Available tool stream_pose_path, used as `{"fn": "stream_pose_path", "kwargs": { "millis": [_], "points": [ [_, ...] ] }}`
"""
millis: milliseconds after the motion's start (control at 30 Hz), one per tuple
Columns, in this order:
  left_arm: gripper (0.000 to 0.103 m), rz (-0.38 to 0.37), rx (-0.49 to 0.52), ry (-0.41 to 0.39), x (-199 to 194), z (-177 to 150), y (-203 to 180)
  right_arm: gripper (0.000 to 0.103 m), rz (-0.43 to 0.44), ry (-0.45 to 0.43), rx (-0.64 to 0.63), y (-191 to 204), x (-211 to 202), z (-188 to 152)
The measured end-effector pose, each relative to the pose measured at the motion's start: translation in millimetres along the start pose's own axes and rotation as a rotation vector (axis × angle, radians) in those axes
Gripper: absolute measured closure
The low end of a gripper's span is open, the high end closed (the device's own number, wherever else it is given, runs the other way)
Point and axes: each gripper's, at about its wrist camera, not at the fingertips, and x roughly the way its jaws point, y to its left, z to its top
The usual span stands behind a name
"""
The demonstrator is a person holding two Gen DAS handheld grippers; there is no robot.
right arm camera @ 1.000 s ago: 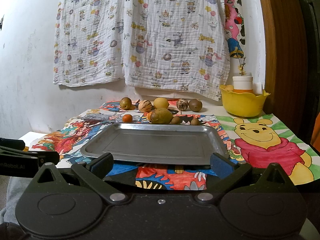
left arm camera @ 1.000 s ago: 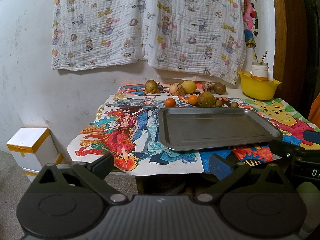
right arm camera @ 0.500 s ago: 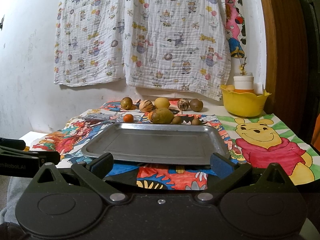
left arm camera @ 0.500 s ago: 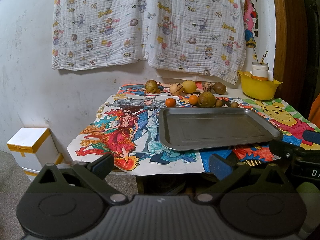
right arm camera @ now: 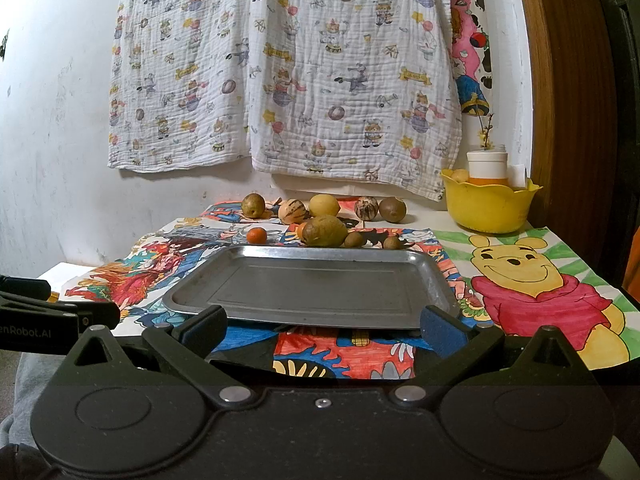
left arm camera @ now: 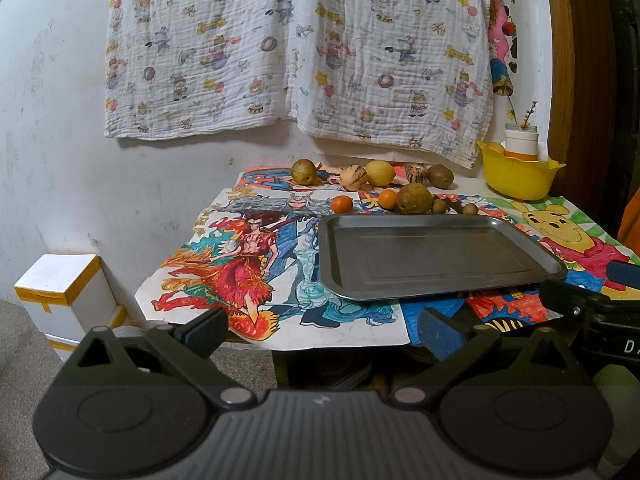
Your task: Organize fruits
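Observation:
An empty metal tray point(left arm camera: 432, 256) point(right arm camera: 320, 288) lies on a table covered with coloured drawings. Behind it stand several fruits: a large brownish-green fruit point(left arm camera: 414, 199) point(right arm camera: 324, 231), two small oranges point(left arm camera: 341, 204) point(right arm camera: 256, 235), a yellow lemon point(left arm camera: 380, 173) point(right arm camera: 323, 205), a striped melon-like fruit point(left arm camera: 353, 177) and brown round fruits point(right arm camera: 392, 209). My left gripper point(left arm camera: 320, 332) is open and empty, short of the table's front left edge. My right gripper point(right arm camera: 322, 326) is open and empty at the tray's near edge.
A yellow bowl point(left arm camera: 518, 176) point(right arm camera: 490, 206) with a white jar stands at the back right. A patterned cloth point(left arm camera: 296, 48) hangs on the wall. A white box point(left arm camera: 60, 292) sits on the floor at the left. A wooden frame point(right arm camera: 568, 100) borders the right.
Both grippers have crept slightly closer to the table; nothing else has moved.

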Motion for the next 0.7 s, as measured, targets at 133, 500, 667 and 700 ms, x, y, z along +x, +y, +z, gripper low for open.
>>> {"fn": "stream_pose_path", "kwargs": {
  "millis": [133,500,667,700],
  "points": [
    [0.000,0.001,0.000,0.000,0.0,0.0,0.0,0.001,0.000,0.000,0.000,0.0,0.1,-0.3],
    [0.000,-0.001,0.000,0.002,0.0,0.0,0.0,0.001,-0.001,0.000,0.001,0.1,0.0,-0.8],
    [0.000,0.001,-0.005,0.011,1.7,0.6,0.6,0.001,-0.002,0.004,0.002,0.9,2.2,-4.1],
    [0.000,0.000,-0.006,0.014,2.4,0.1,1.3,0.001,-0.003,0.002,0.002,1.5,1.7,-3.8]
  ]
}}
